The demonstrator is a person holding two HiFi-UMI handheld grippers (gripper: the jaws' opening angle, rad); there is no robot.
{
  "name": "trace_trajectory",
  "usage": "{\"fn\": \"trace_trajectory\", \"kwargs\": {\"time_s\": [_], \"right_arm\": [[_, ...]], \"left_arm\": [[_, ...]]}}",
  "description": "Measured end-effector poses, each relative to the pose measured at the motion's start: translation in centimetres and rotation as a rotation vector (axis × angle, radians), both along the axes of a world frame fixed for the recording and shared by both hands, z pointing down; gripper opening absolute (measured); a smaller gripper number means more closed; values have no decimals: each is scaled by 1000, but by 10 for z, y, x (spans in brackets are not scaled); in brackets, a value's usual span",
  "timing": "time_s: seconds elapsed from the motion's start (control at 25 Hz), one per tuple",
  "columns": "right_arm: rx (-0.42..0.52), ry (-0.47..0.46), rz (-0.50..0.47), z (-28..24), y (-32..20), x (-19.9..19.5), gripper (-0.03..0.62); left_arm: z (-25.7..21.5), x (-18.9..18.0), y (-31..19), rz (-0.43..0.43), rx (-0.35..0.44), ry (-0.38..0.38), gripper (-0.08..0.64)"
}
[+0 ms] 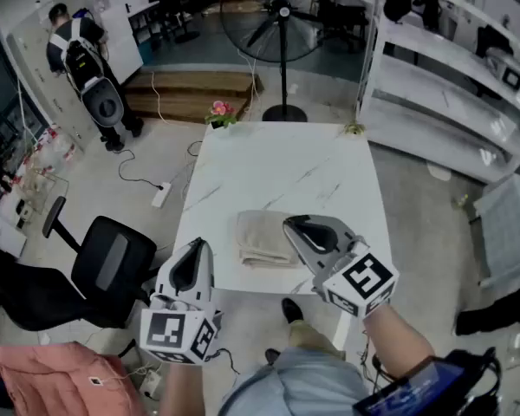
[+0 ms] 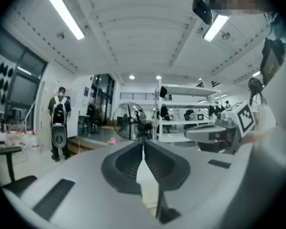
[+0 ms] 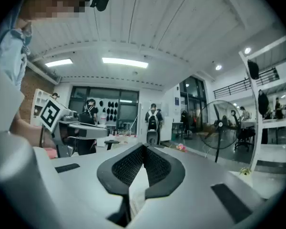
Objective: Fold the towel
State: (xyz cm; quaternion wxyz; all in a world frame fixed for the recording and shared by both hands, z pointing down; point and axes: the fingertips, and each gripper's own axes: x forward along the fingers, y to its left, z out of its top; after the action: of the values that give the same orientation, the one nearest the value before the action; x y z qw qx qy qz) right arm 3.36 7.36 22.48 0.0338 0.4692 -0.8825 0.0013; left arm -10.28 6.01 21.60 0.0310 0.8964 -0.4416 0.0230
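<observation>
The beige towel (image 1: 262,237) lies folded into a small rectangle near the front edge of the white marble table (image 1: 277,167). Both grippers are held up in the air above the table's front edge, pointing level and away from me. My left gripper (image 1: 200,246) is to the towel's left, jaws together and empty (image 2: 143,143). My right gripper (image 1: 295,224) hides the towel's right edge in the head view; its jaws are also closed on nothing (image 3: 143,148). Each gripper view shows the room, not the towel, with the other gripper off to the side.
A black office chair (image 1: 113,260) stands left of the table. A floor fan (image 1: 282,24) and a wooden platform (image 1: 191,89) are beyond it. White shelving (image 1: 451,85) runs along the right. A pink flower (image 1: 219,109) sits at the far left corner. A person with a backpack (image 1: 80,50) stands far left.
</observation>
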Motion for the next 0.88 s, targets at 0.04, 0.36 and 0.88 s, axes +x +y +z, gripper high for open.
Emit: {"fn": "trace_trajectory", "kwargs": {"time_s": [0.04, 0.36, 0.88], "right_arm": [[34, -9, 23, -18, 0, -5, 15], [213, 40, 130, -70, 6, -29, 14], [212, 36, 148, -62, 18, -43, 12]], "left_arm": [[-22, 1, 2, -28, 42, 8, 14], [-84, -6, 14, -148, 179, 18, 11], [-68, -22, 26, -171, 171, 31, 11]]}}
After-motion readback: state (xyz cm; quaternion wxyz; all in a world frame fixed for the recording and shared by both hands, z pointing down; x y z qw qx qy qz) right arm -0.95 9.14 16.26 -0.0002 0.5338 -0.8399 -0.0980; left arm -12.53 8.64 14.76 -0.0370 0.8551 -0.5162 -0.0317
